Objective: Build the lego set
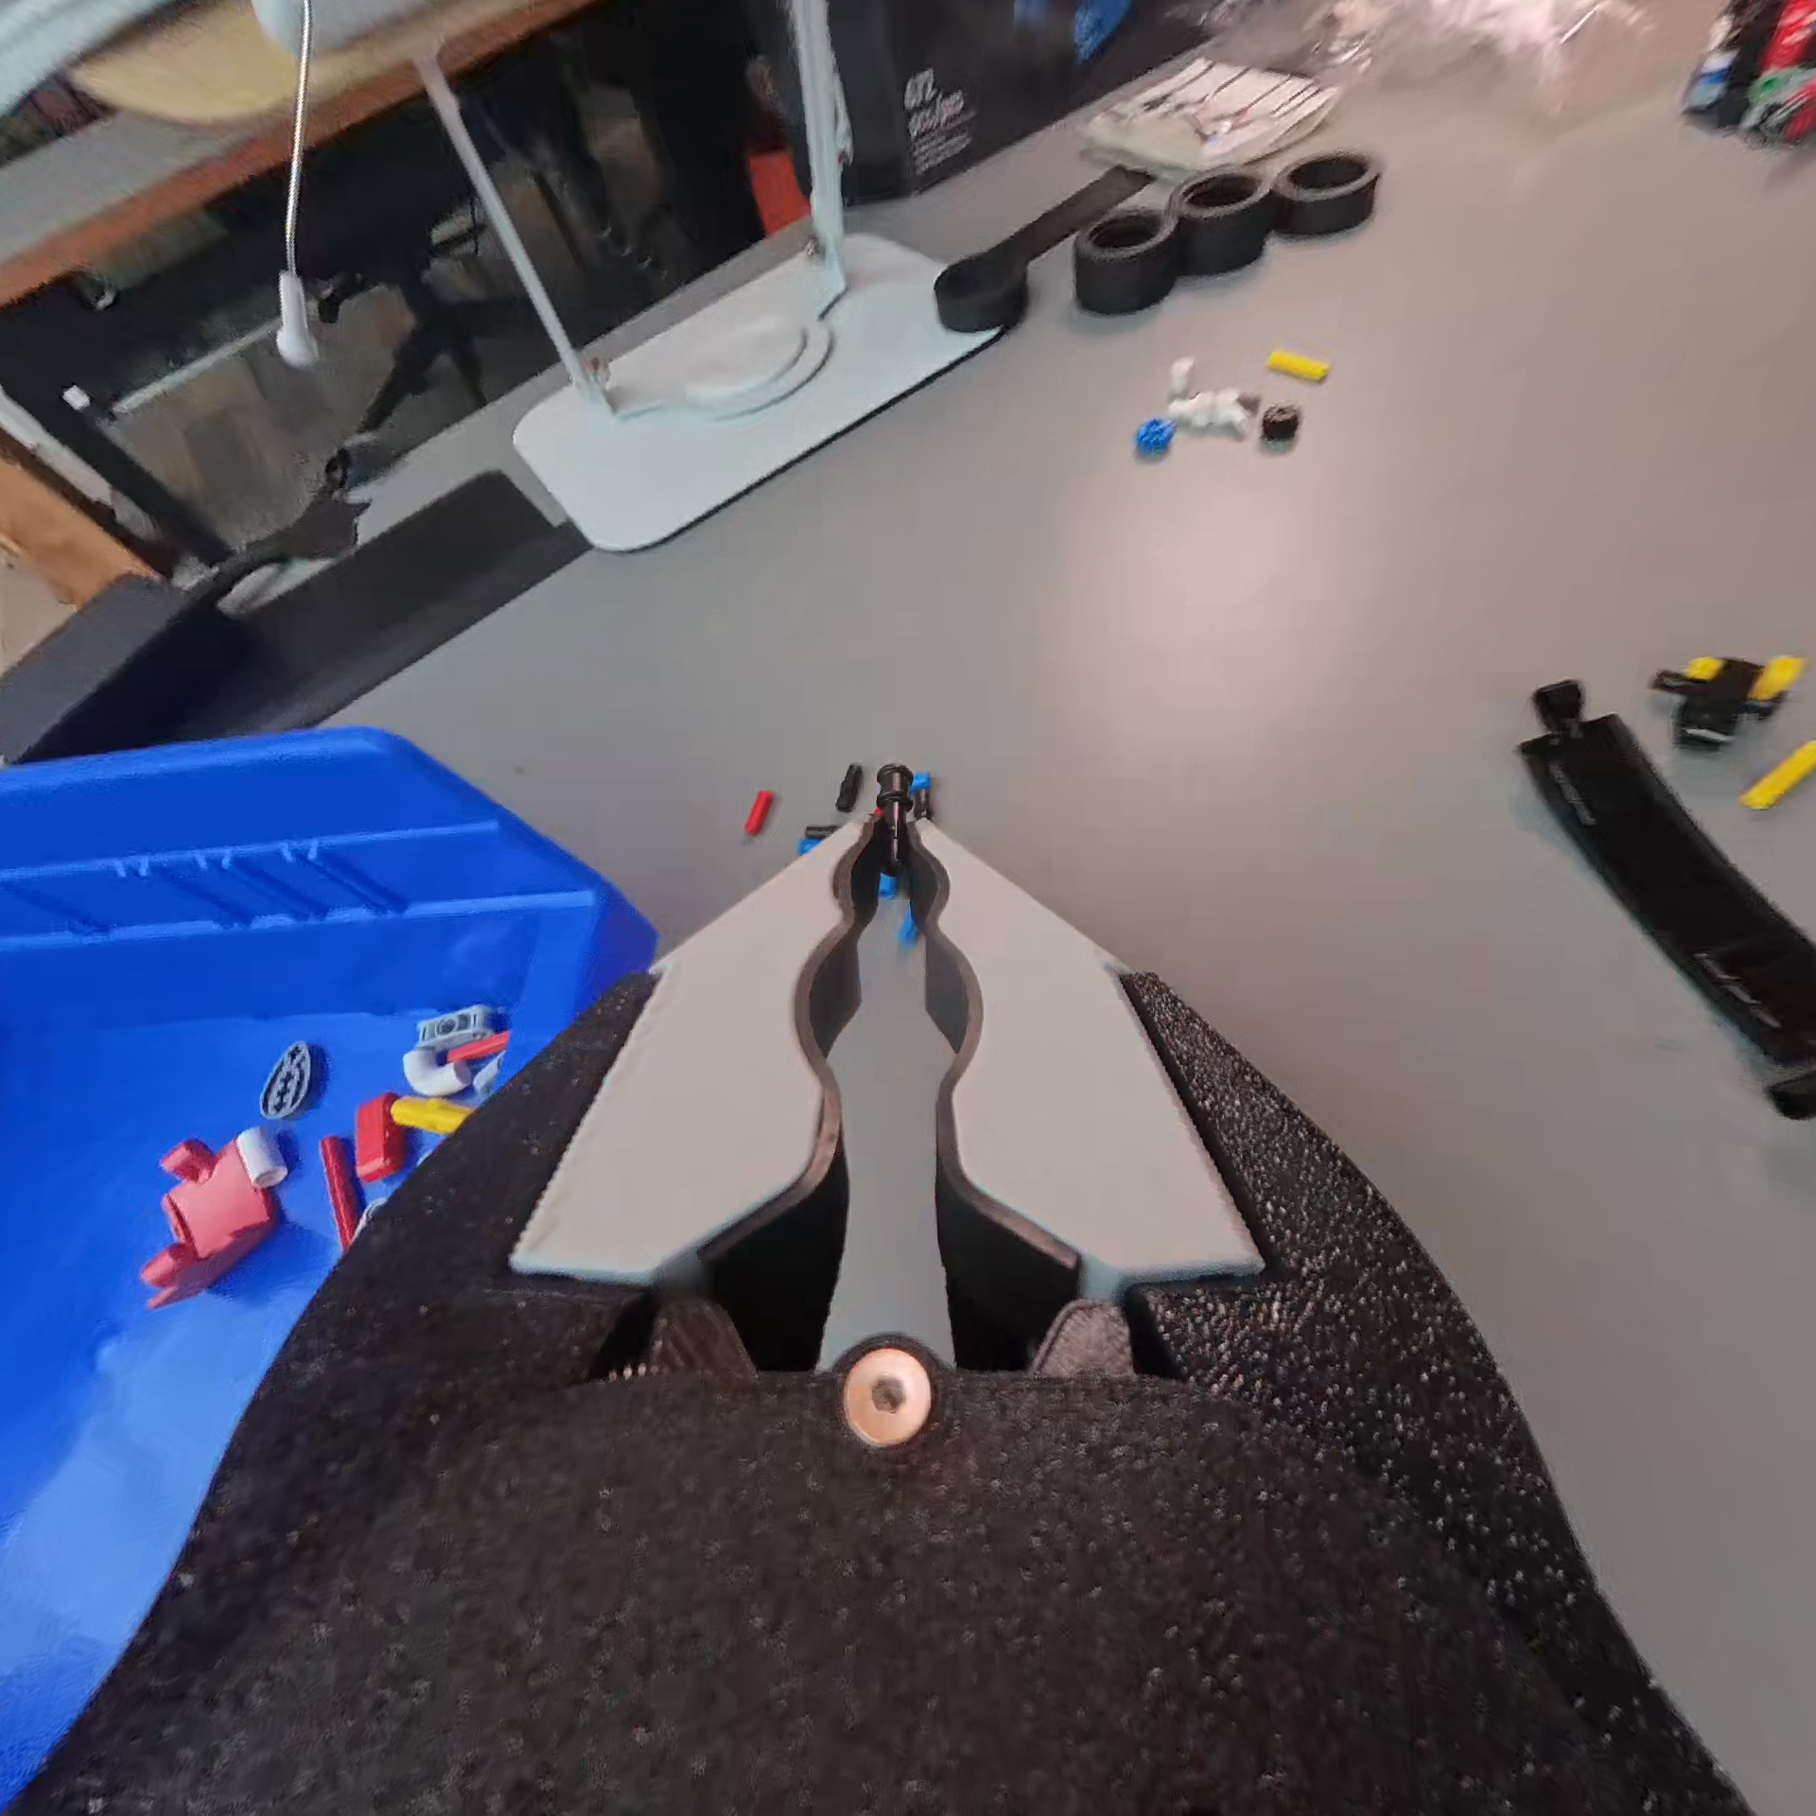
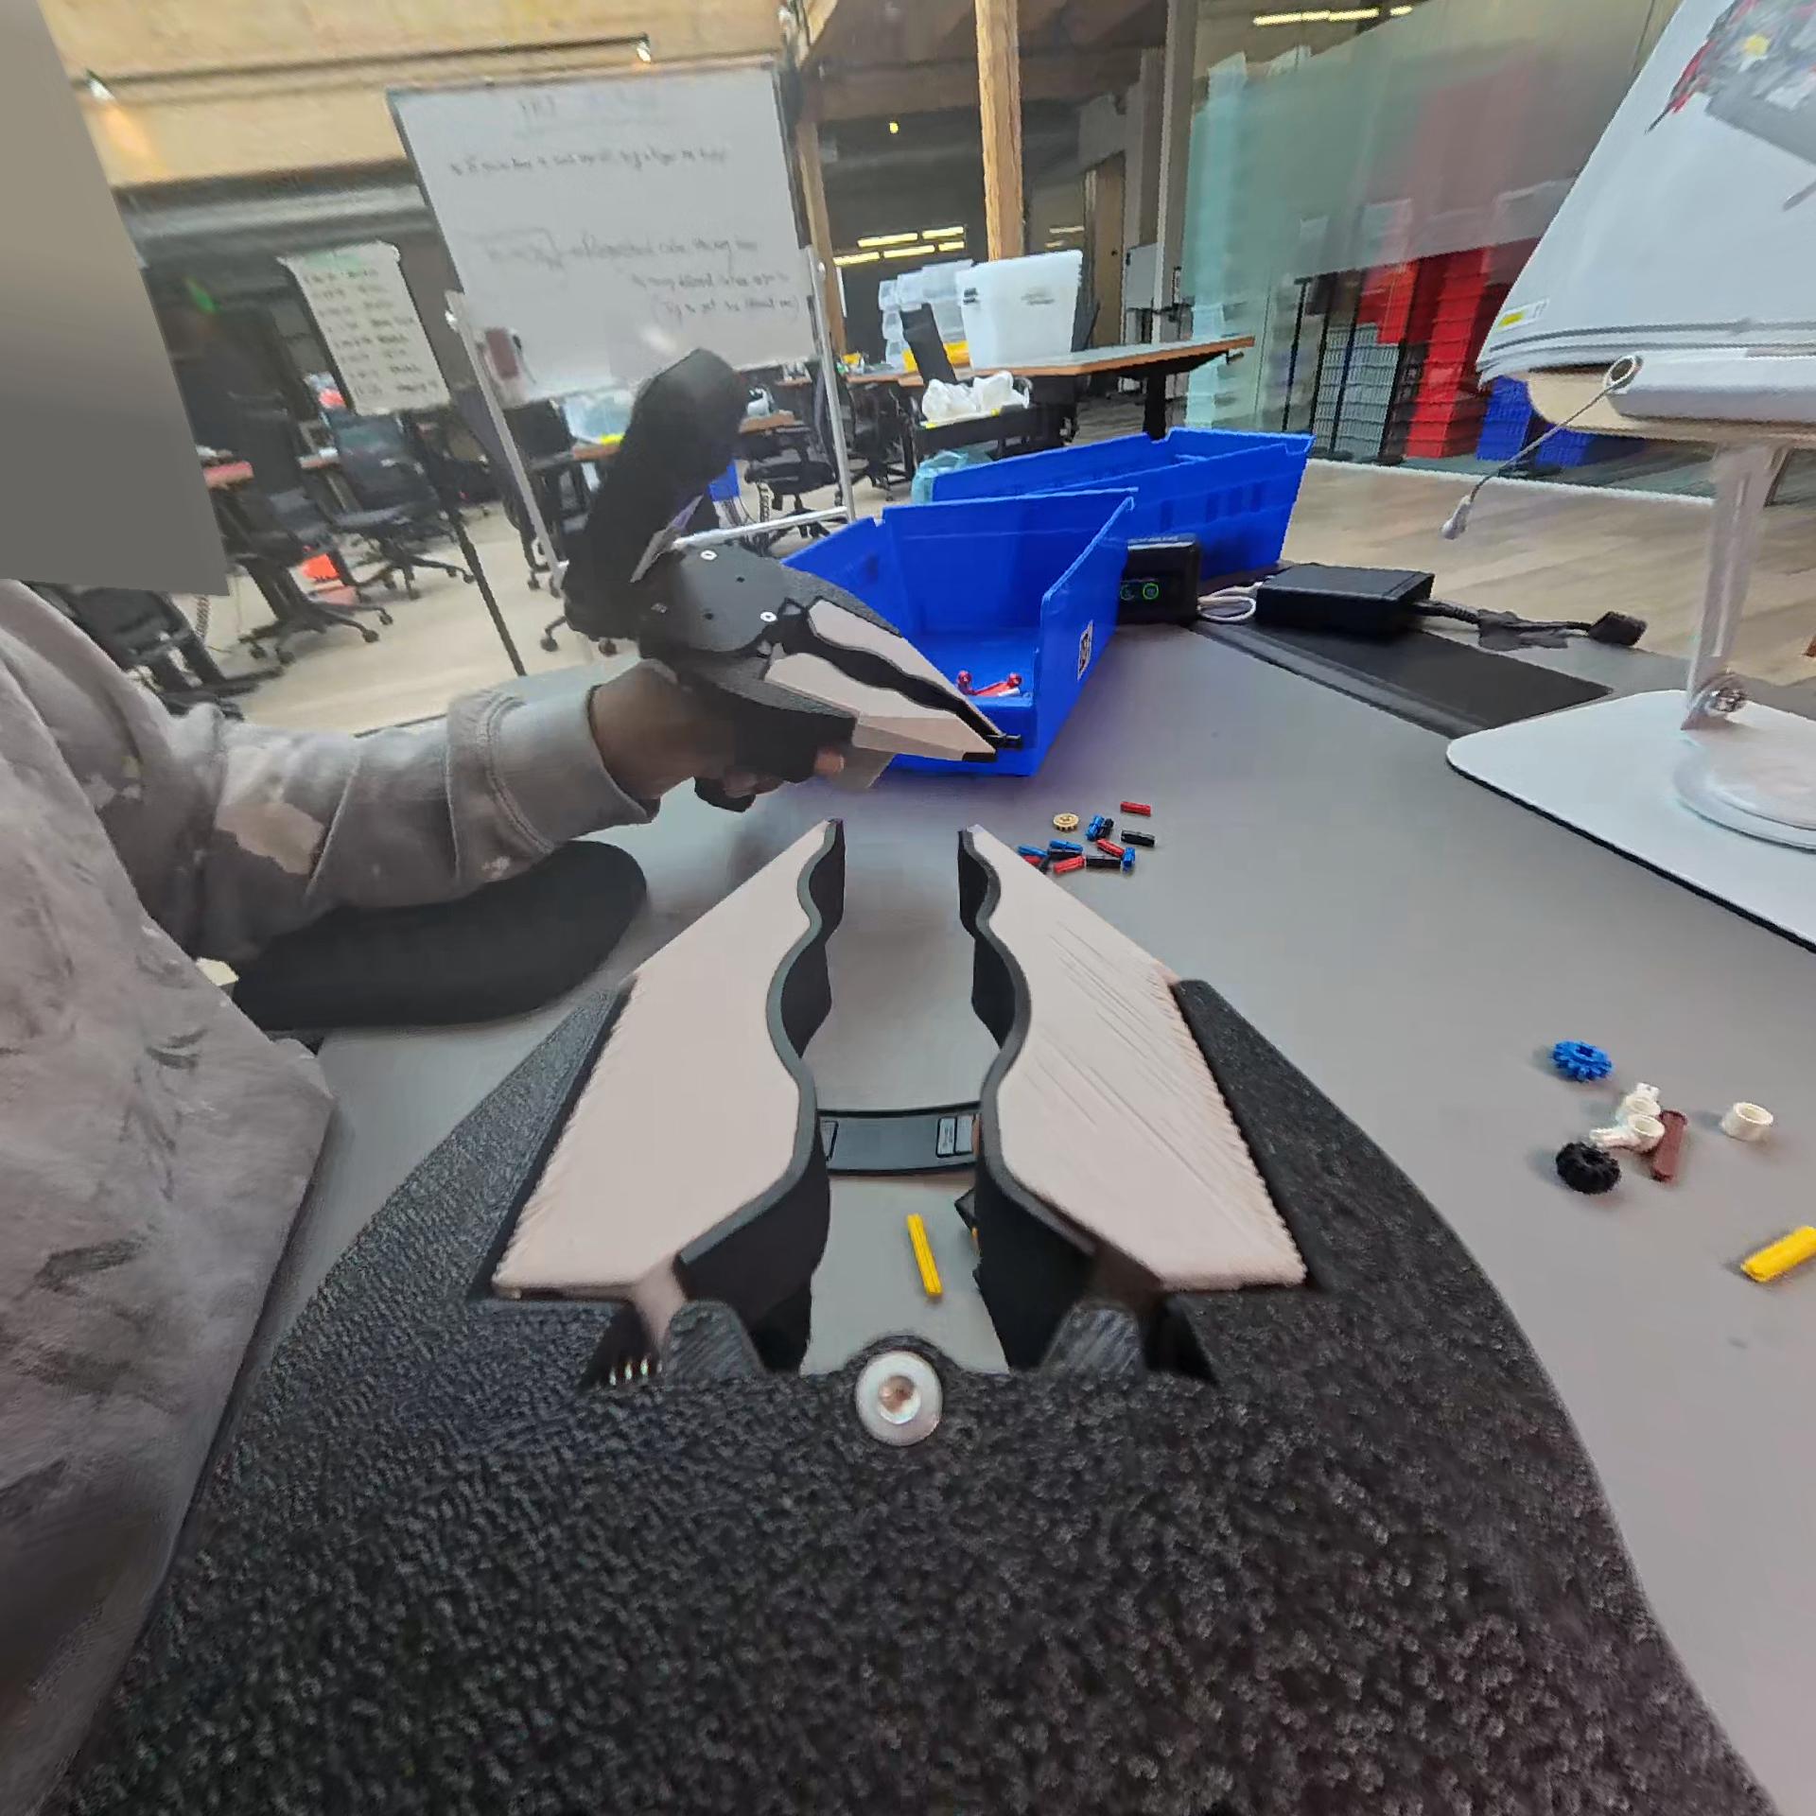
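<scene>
The left hand-held gripper point(image 1: 892, 821) is clamped at its tips on a small black pin point(image 1: 892, 786), lifted above the grey counter point(image 1: 1179, 688) — a scatter of red, blue and black pins point(image 2: 1091, 845) lies just beyond and under it. From the right wrist view this same gripper sits at 11 o'clock, in front of the blue bin point(image 1: 246, 884), a hand point(image 2: 678, 732) in a grey sleeve gripping it. The bin holds loose red, grey and yellow lego pieces point(image 1: 324, 1130) at 9 o'clock in the left wrist view.

The right hand-held gripper point(image 2: 899, 835) hangs with its fingers apart and nothing between them. Under it lie a thin yellow axle point(image 2: 923, 1255) and a curved black piece point(image 2: 899, 1140). At 3 o'clock sit a blue gear point(image 2: 1580, 1060), a black gear point(image 2: 1587, 1167), white connectors point(image 2: 1636, 1120) and a yellow beam point(image 2: 1781, 1255) — at 1 o'clock in the left wrist view, three black tyres point(image 1: 1223, 226) stand in a row near a white lamp base point(image 1: 747, 403)
</scene>
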Tool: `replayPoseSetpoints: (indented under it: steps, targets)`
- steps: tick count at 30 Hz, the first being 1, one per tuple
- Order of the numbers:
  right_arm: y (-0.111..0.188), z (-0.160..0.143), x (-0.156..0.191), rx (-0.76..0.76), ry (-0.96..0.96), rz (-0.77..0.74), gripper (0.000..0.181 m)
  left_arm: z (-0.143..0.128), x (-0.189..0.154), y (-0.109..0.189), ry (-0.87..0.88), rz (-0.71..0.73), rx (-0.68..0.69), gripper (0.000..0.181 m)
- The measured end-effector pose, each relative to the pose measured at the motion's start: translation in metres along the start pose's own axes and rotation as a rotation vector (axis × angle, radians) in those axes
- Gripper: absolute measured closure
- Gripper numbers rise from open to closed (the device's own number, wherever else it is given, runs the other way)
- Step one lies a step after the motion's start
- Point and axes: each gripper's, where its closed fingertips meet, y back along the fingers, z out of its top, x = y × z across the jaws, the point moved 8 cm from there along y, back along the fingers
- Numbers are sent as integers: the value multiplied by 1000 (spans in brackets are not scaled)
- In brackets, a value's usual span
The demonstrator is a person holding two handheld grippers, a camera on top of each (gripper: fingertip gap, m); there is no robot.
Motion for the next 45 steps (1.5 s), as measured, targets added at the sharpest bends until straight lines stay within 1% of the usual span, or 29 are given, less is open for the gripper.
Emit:
replayPoseSetpoints:
  steps: [2,5,8,12,15,17,21,24,25,27,29,31,34,36,37,38,40,42,45]
  targets:
    - [-5,-5,3,37,10,17,161,-11,6,-17,27,21,84,178]
    - [-11,-14,6,107,59,6,162,-17,9,-38,29,52,190,178]
    - [-11,-22,6,173,131,-36,163,-18,10,-48,10,76,234,178]
    - [-9,-24,-1,200,142,-80,163,-19,10,-51,33,39,257,176]
    - [-7,-25,-7,205,129,-111,164,-19,9,-46,74,-17,234,158]
    - [-5,-25,-11,208,126,-135,164,-17,6,-38,100,-67,204,150]
    - [1,-22,-18,197,129,-181,164,-17,2,-15,105,-108,164,142]
    - [5,-22,-25,203,126,-213,164,-19,-2,-5,104,-149,158,143]
    - [7,-23,-28,211,129,-221,164,-19,-6,-4,98,-179,152,145]
    - [10,-23,-32,224,139,-240,164,-16,-18,-4,75,-248,132,153]
    - [14,-25,-36,252,155,-253,165,-11,-36,-5,38,-324,103,156]
    - [18,-28,-38,301,197,-260,181,-6,-55,-6,-5,-382,80,158]
    - [21,-37,-32,396,273,-196,181,-1,-80,-7,-83,-440,61,159]
    - [22,-45,-25,461,304,-127,181,0,-90,-8,-121,-457,61,160]
    - [22,-48,-23,486,313,-111,181,0,-92,-9,-128,-453,67,160]
    - [21,-51,-21,506,315,-99,181,-2,-89,-11,-126,-413,86,160]
    - [19,-53,-20,522,320,-98,181,-5,-69,-17,-96,-251,131,161]
    - [17,-54,-20,531,327,-97,180,-9,-43,-20,-17,-106,155,160]
    - [16,-55,-18,529,331,-87,180,-15,-9,-24,141,8,175,158]
